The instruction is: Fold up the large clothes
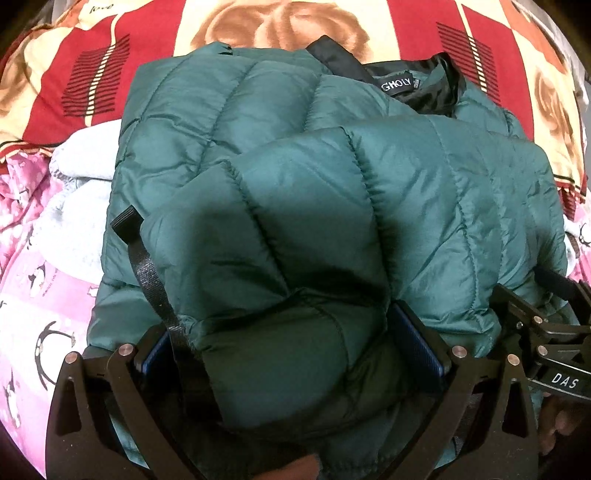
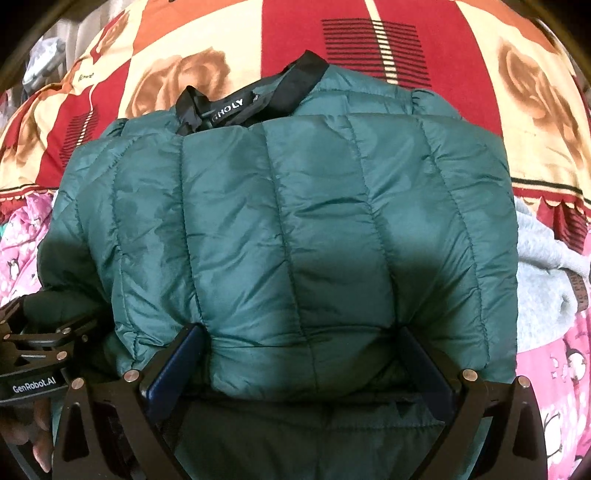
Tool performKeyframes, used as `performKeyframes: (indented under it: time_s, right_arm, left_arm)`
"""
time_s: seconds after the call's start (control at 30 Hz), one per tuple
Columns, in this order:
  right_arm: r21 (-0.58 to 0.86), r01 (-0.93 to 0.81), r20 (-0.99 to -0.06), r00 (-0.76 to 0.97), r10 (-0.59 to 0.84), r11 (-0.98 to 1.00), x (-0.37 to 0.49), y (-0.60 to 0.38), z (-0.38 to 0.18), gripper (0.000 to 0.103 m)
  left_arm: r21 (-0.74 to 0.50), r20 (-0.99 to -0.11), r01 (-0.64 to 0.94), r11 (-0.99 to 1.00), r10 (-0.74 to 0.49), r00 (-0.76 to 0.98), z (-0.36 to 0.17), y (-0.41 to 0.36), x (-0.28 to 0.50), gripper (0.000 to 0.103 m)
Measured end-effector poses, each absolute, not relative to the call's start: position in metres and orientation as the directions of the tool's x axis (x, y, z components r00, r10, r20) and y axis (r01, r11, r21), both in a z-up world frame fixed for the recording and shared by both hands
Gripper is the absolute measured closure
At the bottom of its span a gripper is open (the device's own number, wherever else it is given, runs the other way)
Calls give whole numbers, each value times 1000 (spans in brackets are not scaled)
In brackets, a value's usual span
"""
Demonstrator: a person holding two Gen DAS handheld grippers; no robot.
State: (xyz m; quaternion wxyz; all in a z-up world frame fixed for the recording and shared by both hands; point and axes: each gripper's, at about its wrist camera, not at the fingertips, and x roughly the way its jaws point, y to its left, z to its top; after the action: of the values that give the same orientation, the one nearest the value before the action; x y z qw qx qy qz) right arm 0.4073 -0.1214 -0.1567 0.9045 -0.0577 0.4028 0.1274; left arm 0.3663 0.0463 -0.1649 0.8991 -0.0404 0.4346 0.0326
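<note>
I am working over the bed [image 2: 369, 33], where the jacket [image 2: 295, 221] is lying folded on the patterned blanket, collar [image 2: 308, 62] at the far end, a grey garment [image 2: 546, 251] just beside it. I am holding the near hem with both claws: the left claw [image 1: 295, 354] is gaping wide around a thick padded fold, and the right claw [image 2: 299, 362] is likewise spread wide with quilted layers bulging between its fingers; whether either is truly pinching, I cannot tell. To fold well, I judge I should be carrying both edges forward level, toward the collar.
</note>
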Motion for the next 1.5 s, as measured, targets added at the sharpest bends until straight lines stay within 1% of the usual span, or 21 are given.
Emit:
performKeyframes:
  time_s: [0.43,0.73,0.83,0.9,0.93,1.0,1.07,1.1,1.2,1.3,1.4,1.5]
  right_arm:
    - [11,-280,-743,641,195,960,411,-125,-157,0]
    - [17,-280,-734,649,203,960,407,-124,-158,0]
    - [70,-298,-745,619,249,952,407,-131,-148,0]
    - [102,-313,-760,588,277,944,405,-139,-130,7]
    - [121,-318,-757,583,294,940,400,-147,-114,11]
    - [116,-341,-729,609,313,933,382,-165,-79,11]
    - [70,-350,-718,632,291,934,366,-179,-58,11]
    - [30,-348,-722,641,261,937,354,-190,-47,11]
    - [-22,-343,-734,643,218,939,324,-216,-38,11]
    - [-18,-343,-749,627,214,939,295,-240,-47,11]
    - [3,-342,-779,588,217,940,260,-261,-76,11]
    - [20,-332,-787,576,219,943,238,-275,-97,11]
  left_arm:
    - [-29,-768,-104,994,44,638,-169,41,361,0]
    - [-48,-776,-103,994,28,630,-171,45,365,0]
    - [-40,-794,-101,994,30,607,-170,45,368,0]
    - [-42,-822,-81,996,12,570,-163,47,370,0]
    - [-45,-831,-74,996,4,556,-158,49,369,0]
    - [-94,-819,-86,992,-28,573,-140,62,355,0]
    - [-131,-796,-100,986,-44,604,-121,79,335,0]
    - [-131,-790,-106,986,-39,612,-114,87,327,0]
    - [-94,-781,-110,990,-5,625,-101,111,296,0]
    - [-48,-786,-97,994,23,618,-103,140,259,0]
    - [-5,-777,-93,996,55,628,-111,164,218,0]
    - [-2,-771,-103,995,64,634,-124,185,183,0]
